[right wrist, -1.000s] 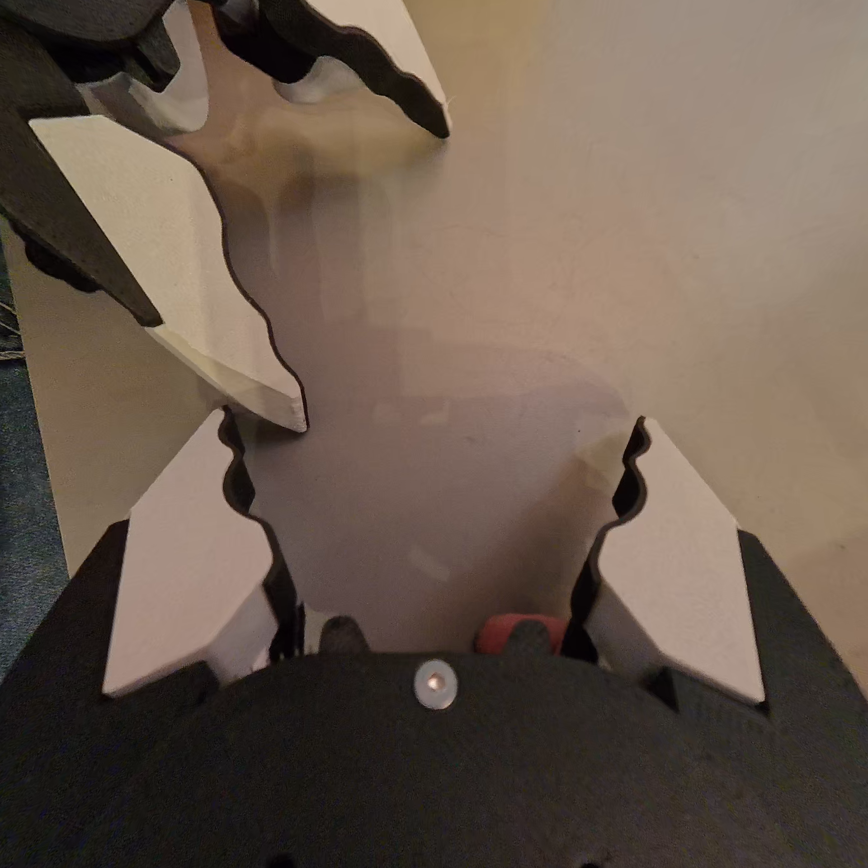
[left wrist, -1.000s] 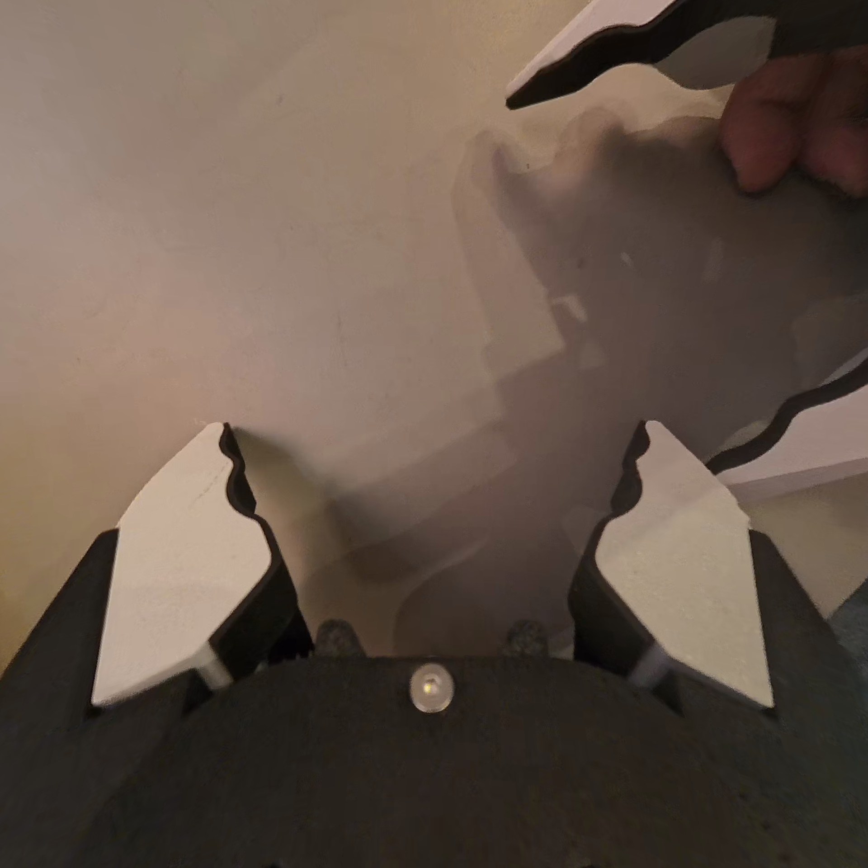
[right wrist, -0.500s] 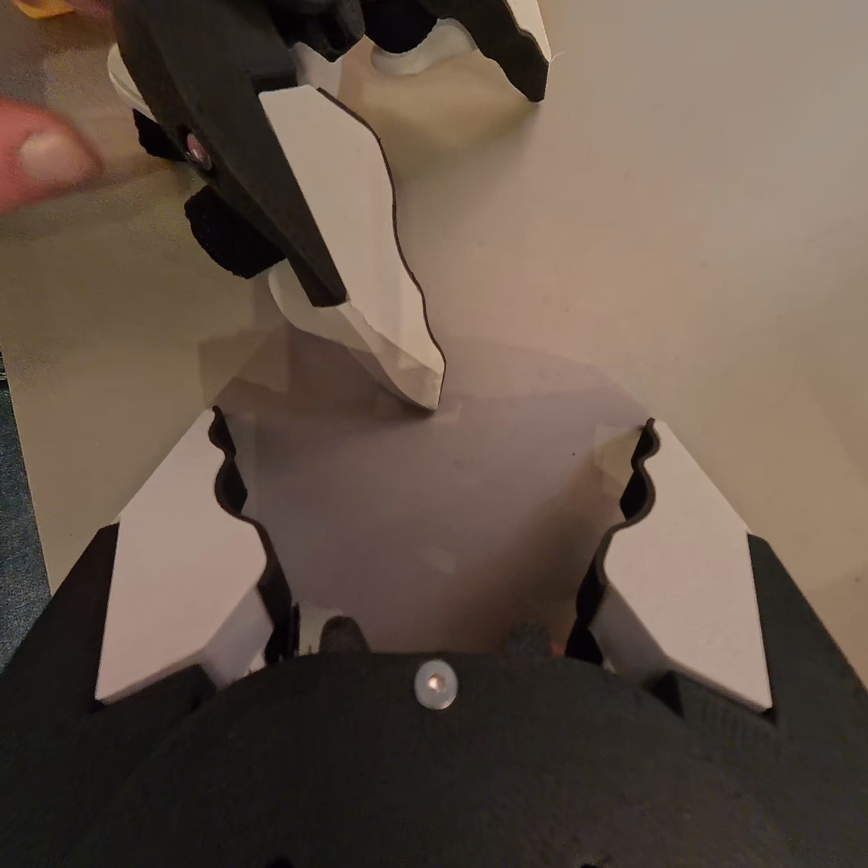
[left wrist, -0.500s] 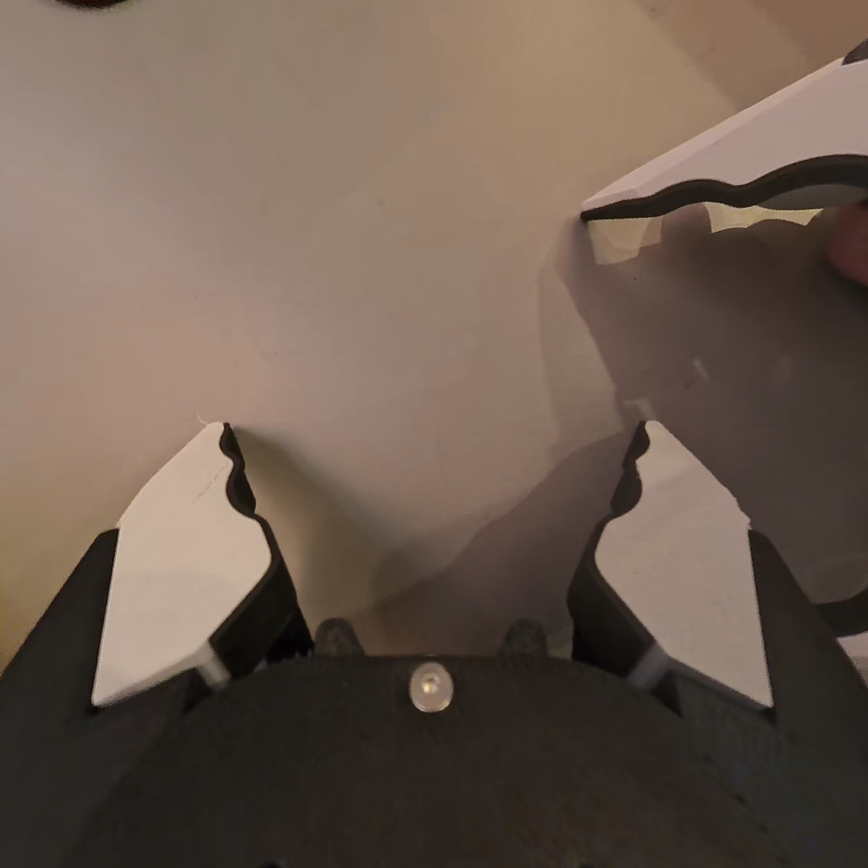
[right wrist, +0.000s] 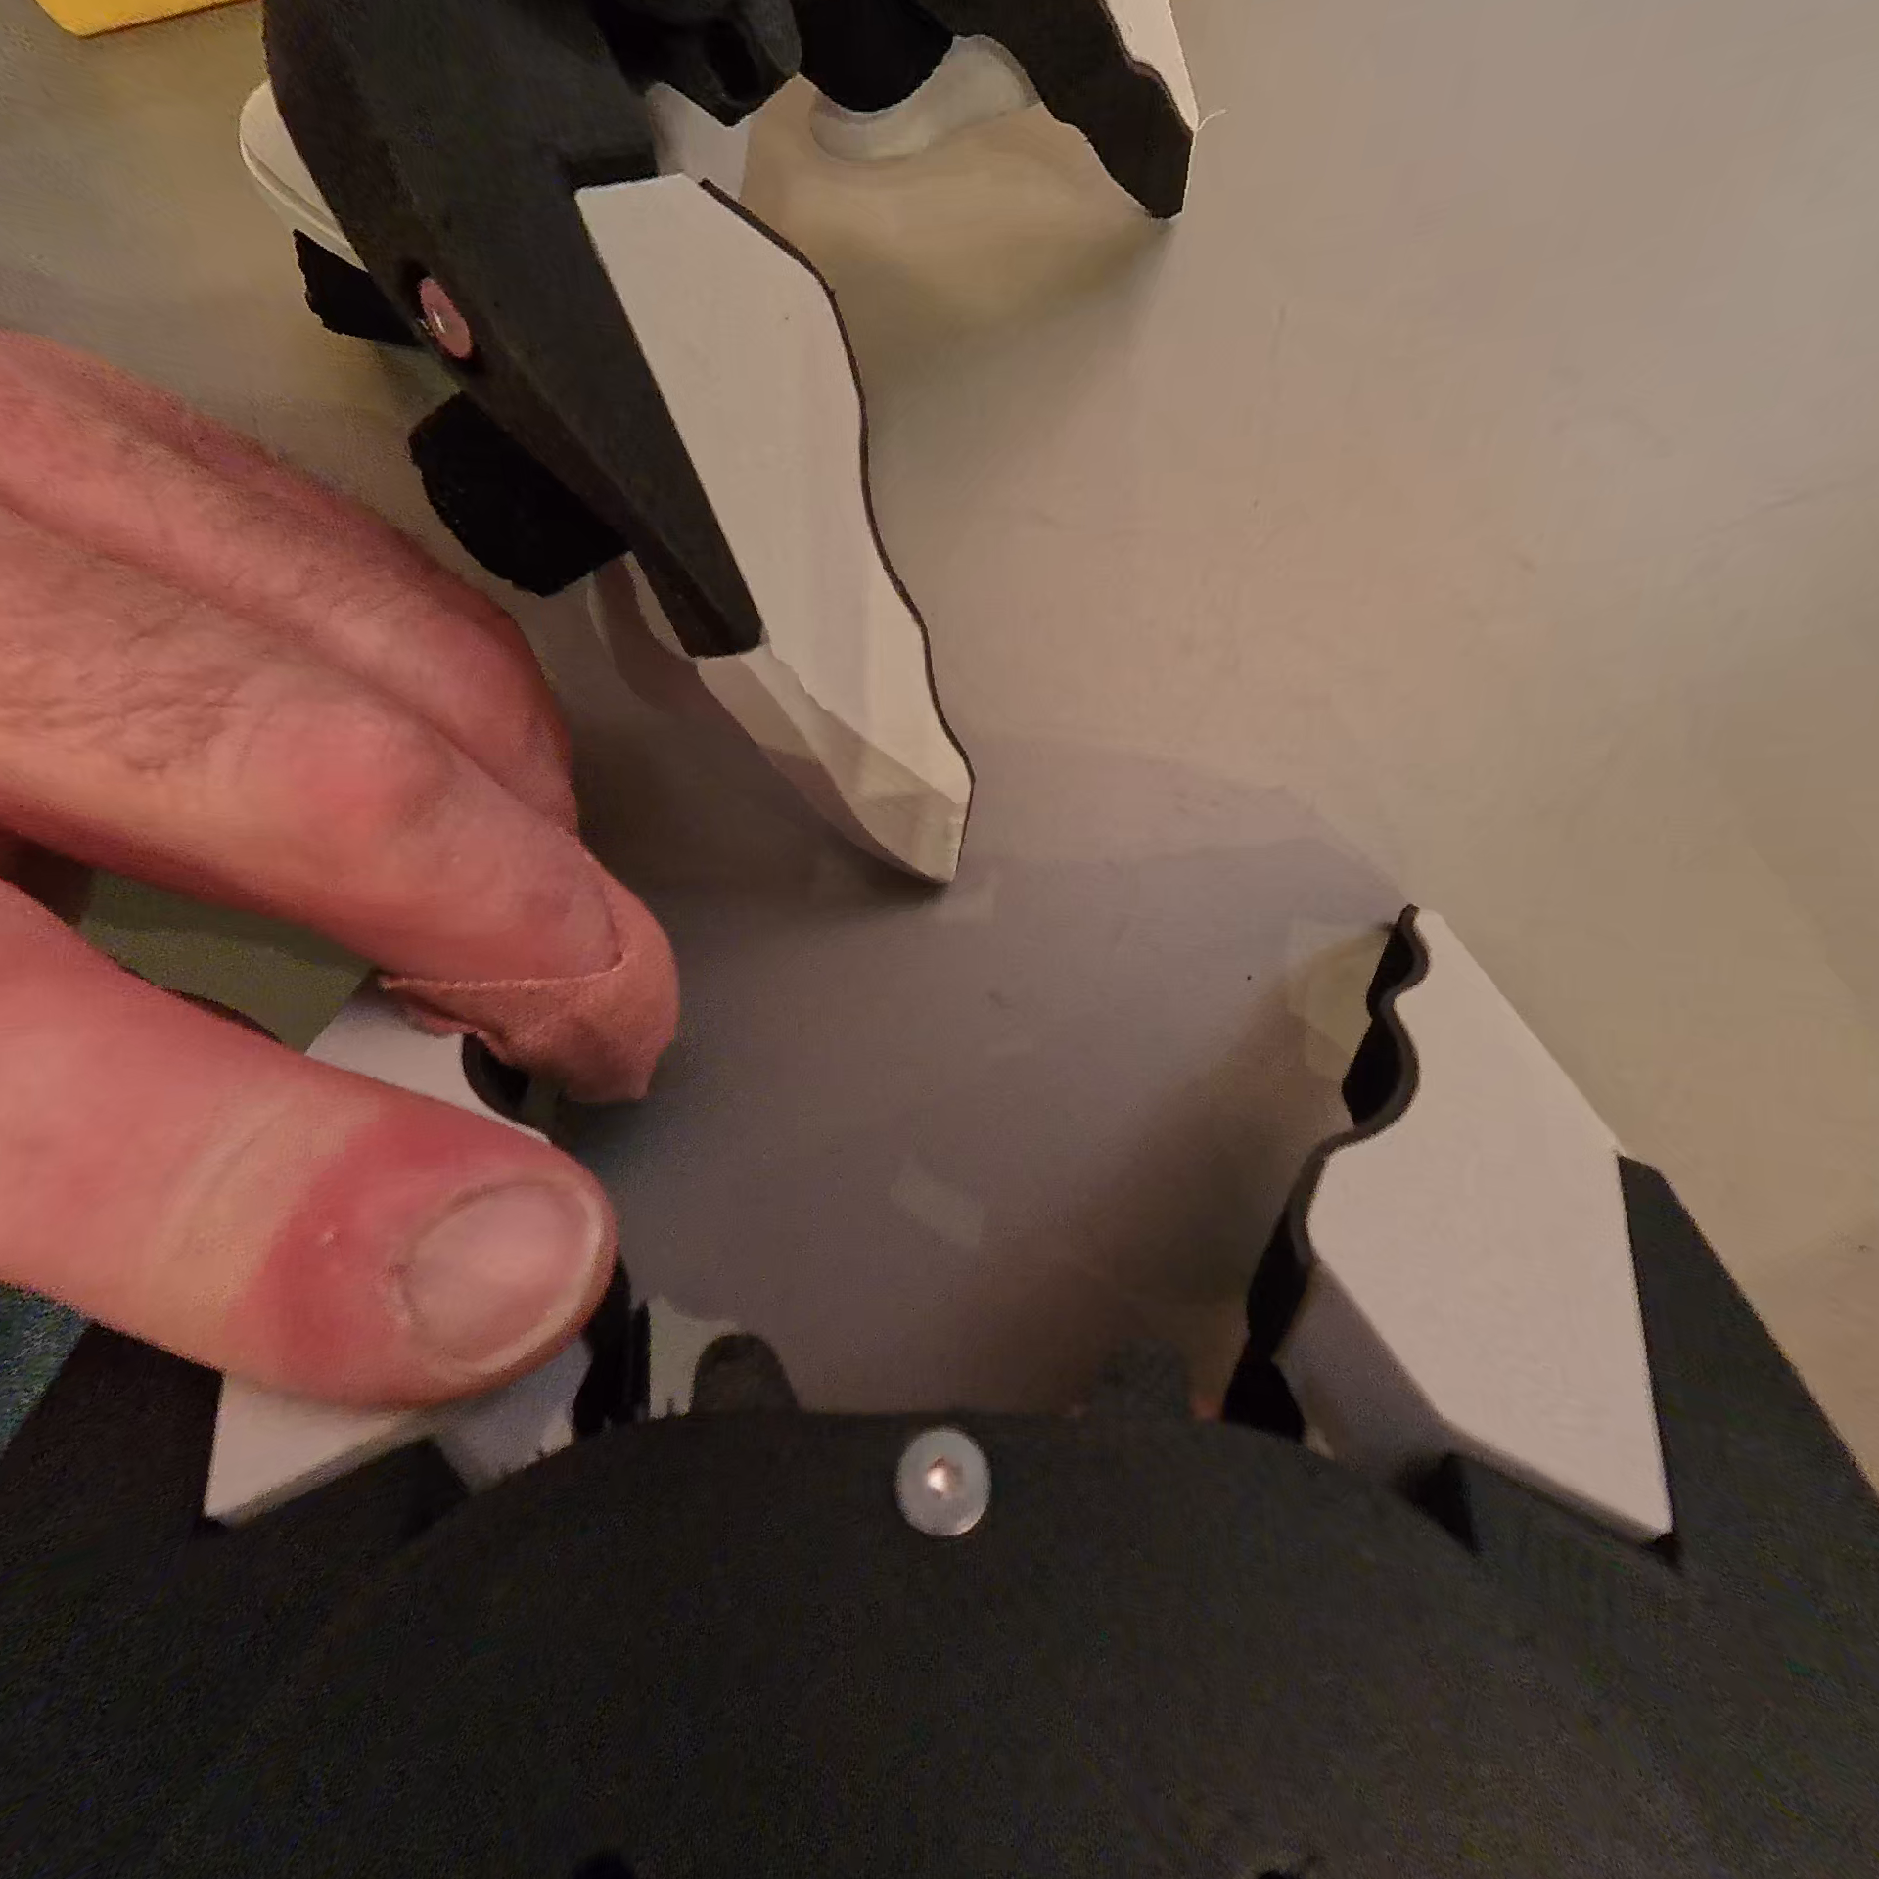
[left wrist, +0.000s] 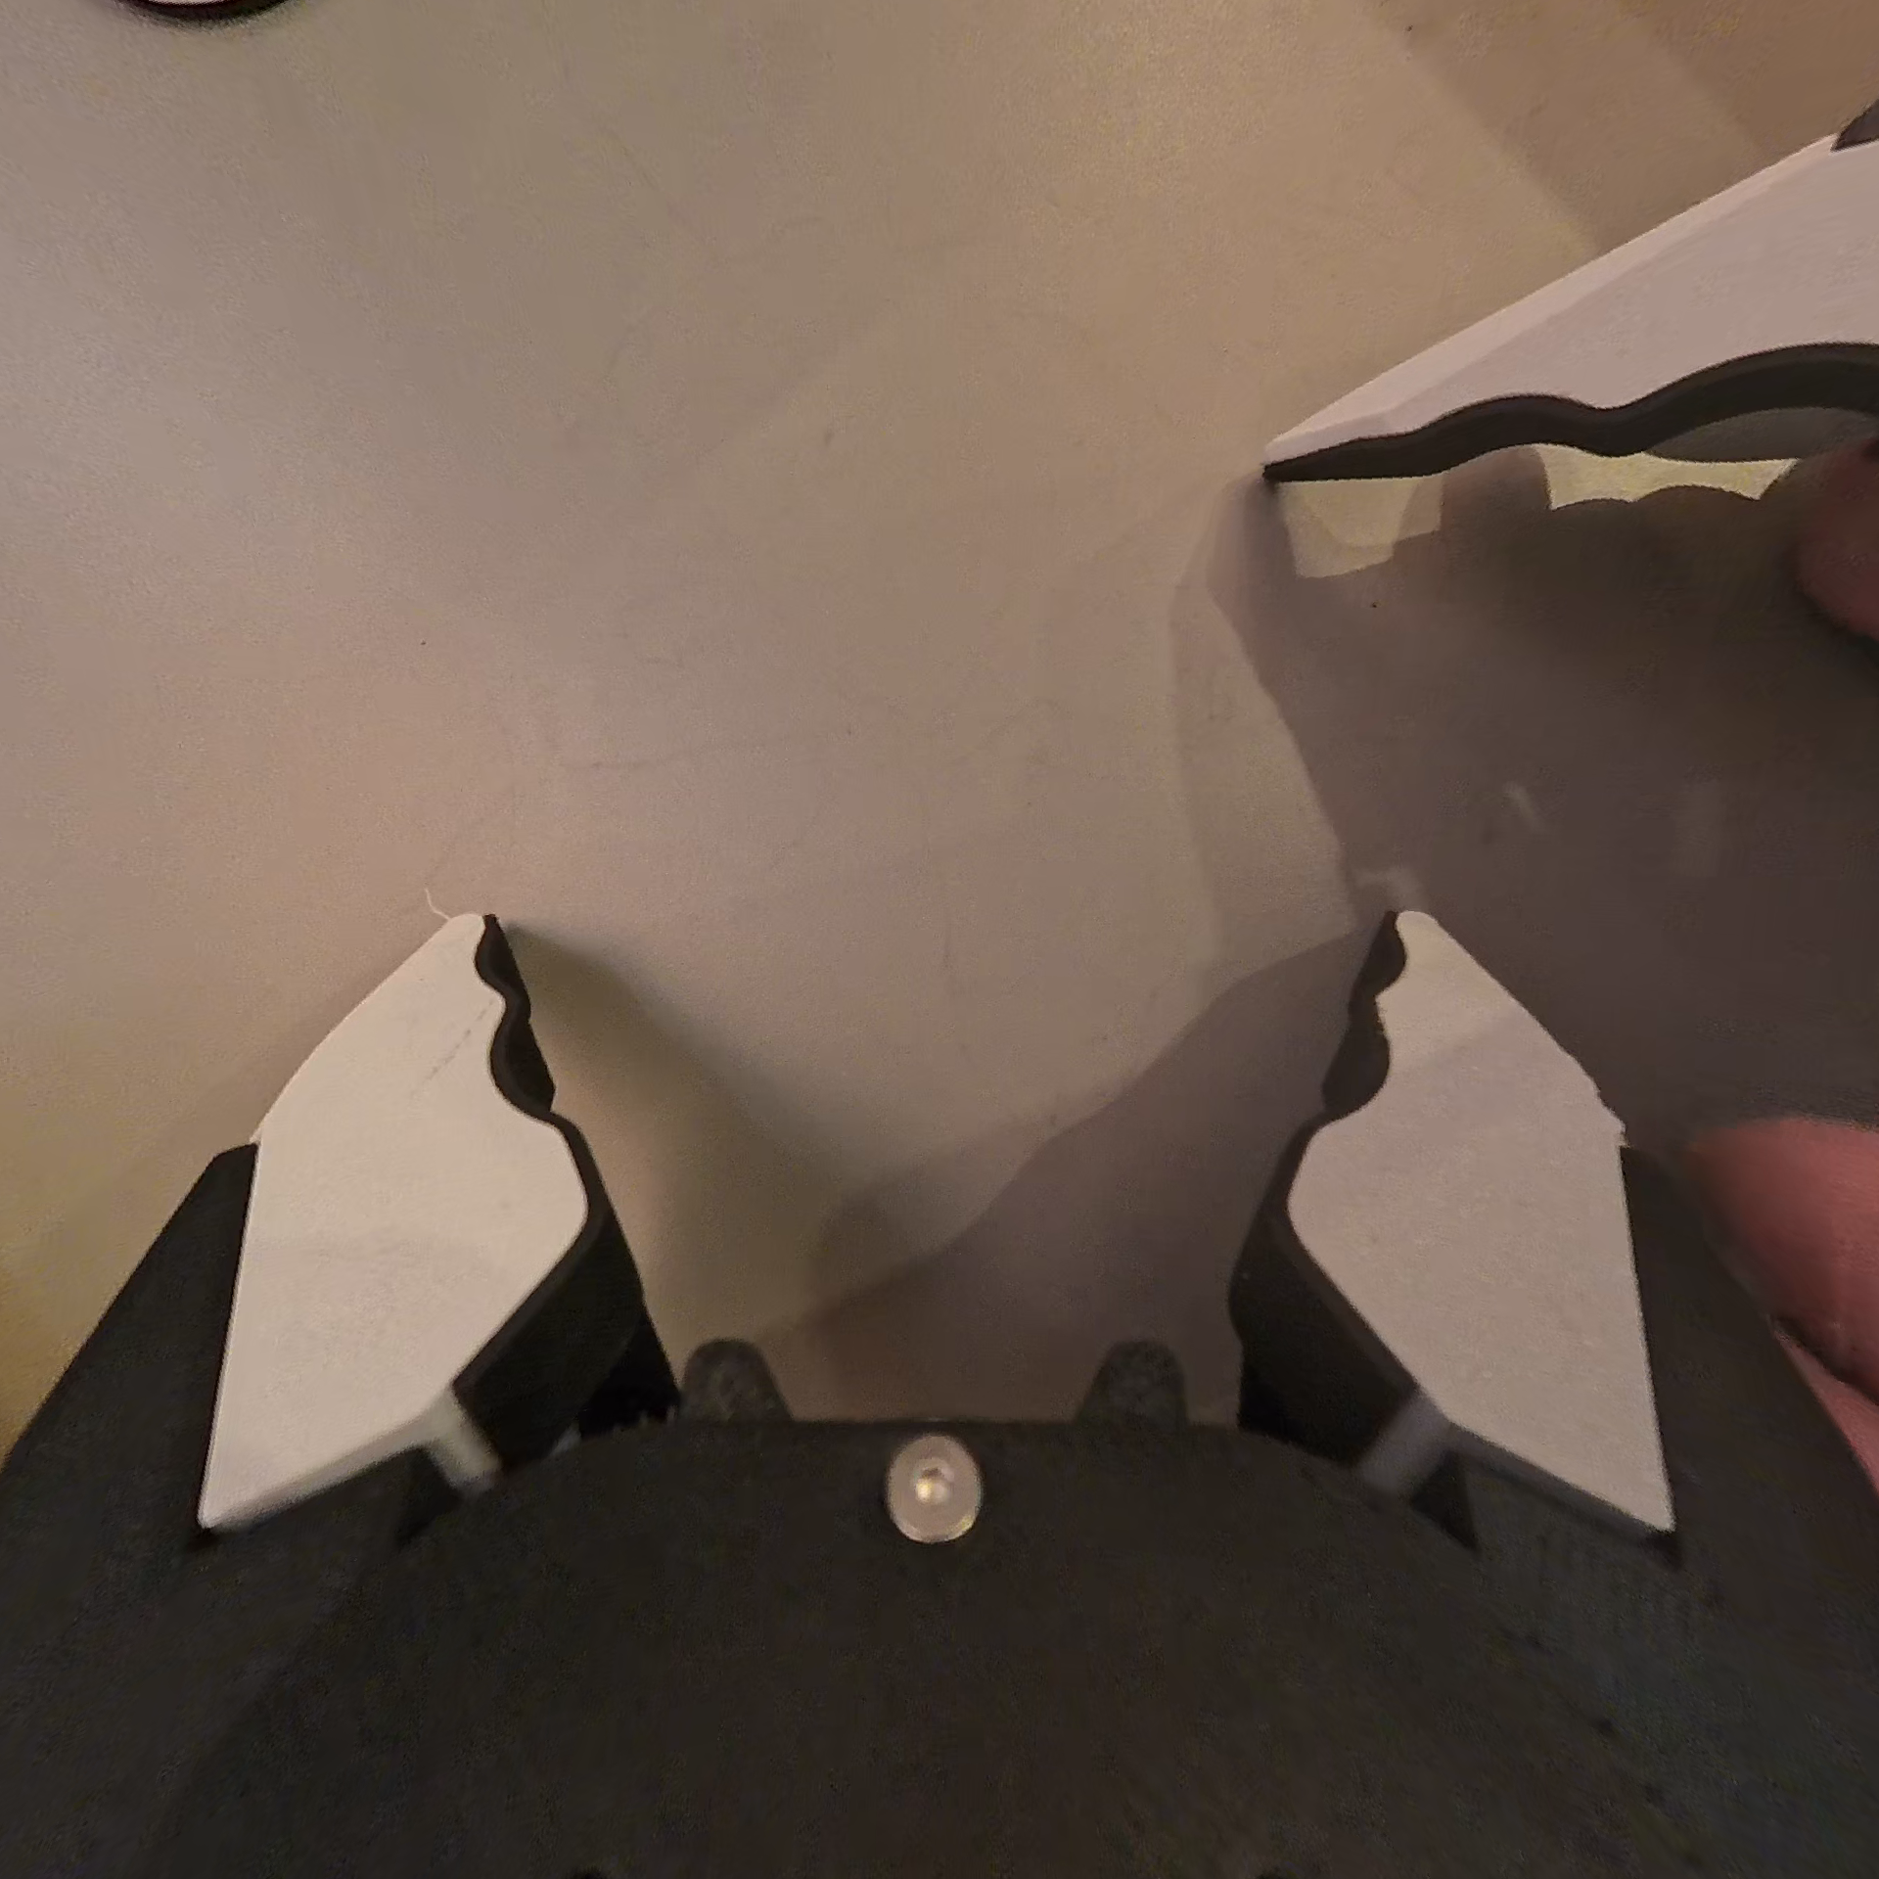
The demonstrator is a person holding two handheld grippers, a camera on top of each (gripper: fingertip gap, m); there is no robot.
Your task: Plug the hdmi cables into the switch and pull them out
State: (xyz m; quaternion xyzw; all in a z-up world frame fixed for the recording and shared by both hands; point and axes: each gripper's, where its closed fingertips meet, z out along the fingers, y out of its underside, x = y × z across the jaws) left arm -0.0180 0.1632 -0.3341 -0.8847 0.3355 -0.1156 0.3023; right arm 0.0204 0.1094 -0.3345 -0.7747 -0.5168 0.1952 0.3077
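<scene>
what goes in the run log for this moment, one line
left gripper: open, empty | right gripper: open, empty | hand: resting on right gripper's left finger | table: bare between both | cables, switch: not in view

A pale, smooth tabletop bears a yellow scrap at its far edge.

We count two grippers: the left gripper, jaws wide apart, and the right gripper, also spread. Each has two white fingers, four in all. One hand lies across the right one's left finger. One table. One yellow scrap and one dark object, both cut off at the edge.
</scene>
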